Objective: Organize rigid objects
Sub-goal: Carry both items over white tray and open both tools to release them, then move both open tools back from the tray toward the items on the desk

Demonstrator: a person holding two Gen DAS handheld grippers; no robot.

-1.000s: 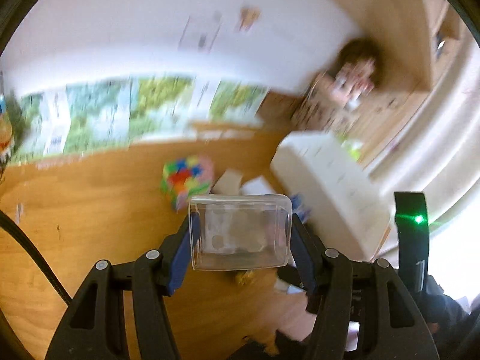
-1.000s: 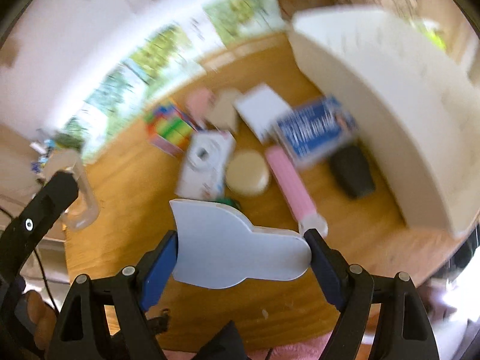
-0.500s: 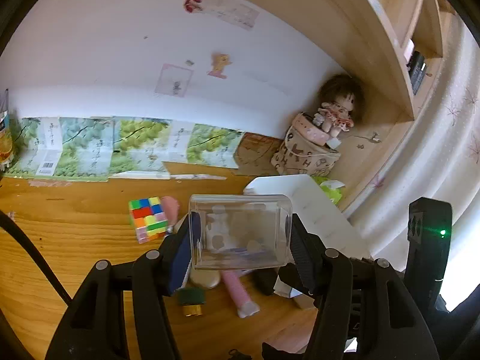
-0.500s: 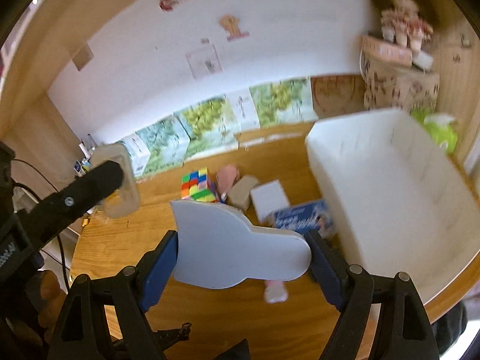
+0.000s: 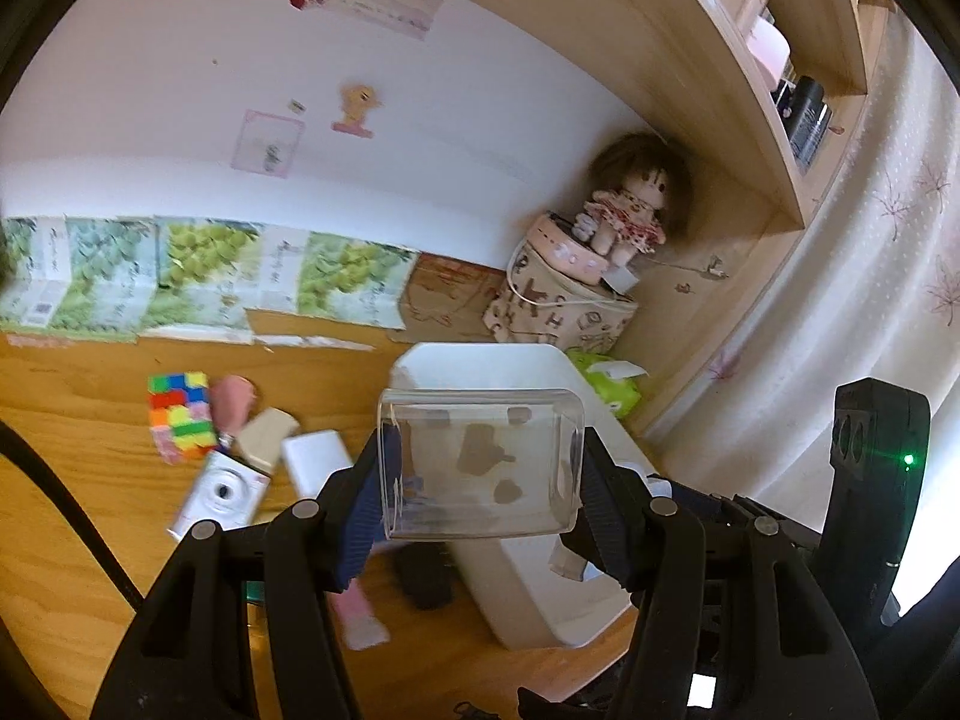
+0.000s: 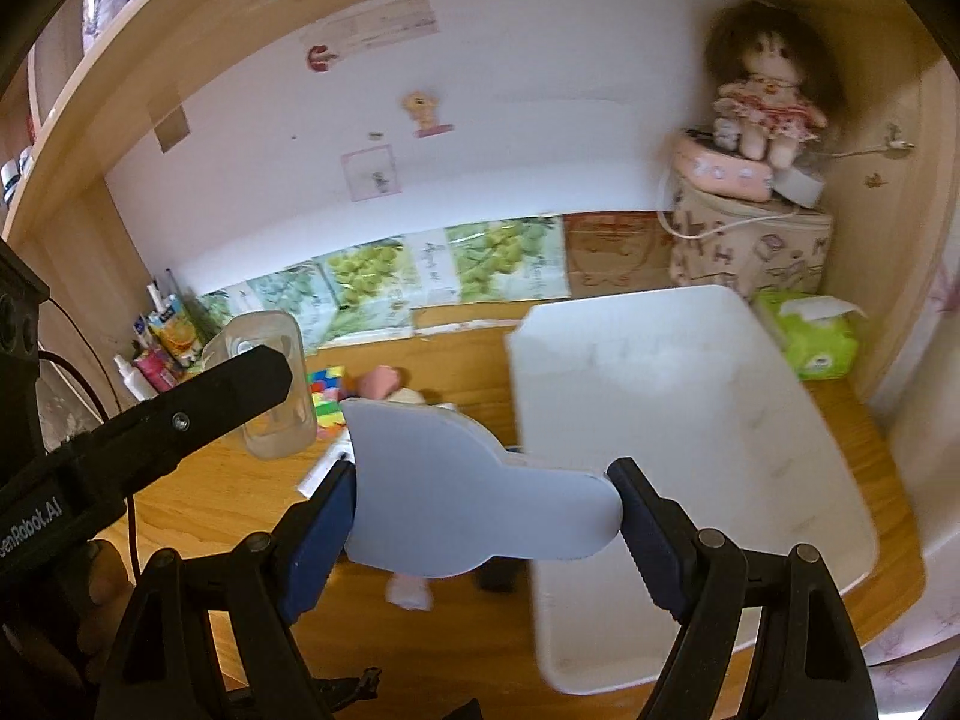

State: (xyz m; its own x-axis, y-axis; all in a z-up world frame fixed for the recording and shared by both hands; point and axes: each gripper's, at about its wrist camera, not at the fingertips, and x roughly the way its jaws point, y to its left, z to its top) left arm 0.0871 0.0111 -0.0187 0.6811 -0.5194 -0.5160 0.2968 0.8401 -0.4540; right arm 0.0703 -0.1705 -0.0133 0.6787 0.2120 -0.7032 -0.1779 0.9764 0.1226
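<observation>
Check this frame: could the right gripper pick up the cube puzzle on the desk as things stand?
Probably not: the right gripper already has its jaws closed on a grey flat piece, which must go before the cube puzzle.

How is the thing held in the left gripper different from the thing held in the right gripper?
The clear plastic box is see-through and hollow; the pale grey board is opaque and flat. The box is rectangular; the board has a rounded outline that narrows to one side. Both are rigid and clamped between blue gripper pads above the wooden desk.

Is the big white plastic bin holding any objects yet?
No: in the right wrist view the white plastic bin shows only its bare interior.
</observation>
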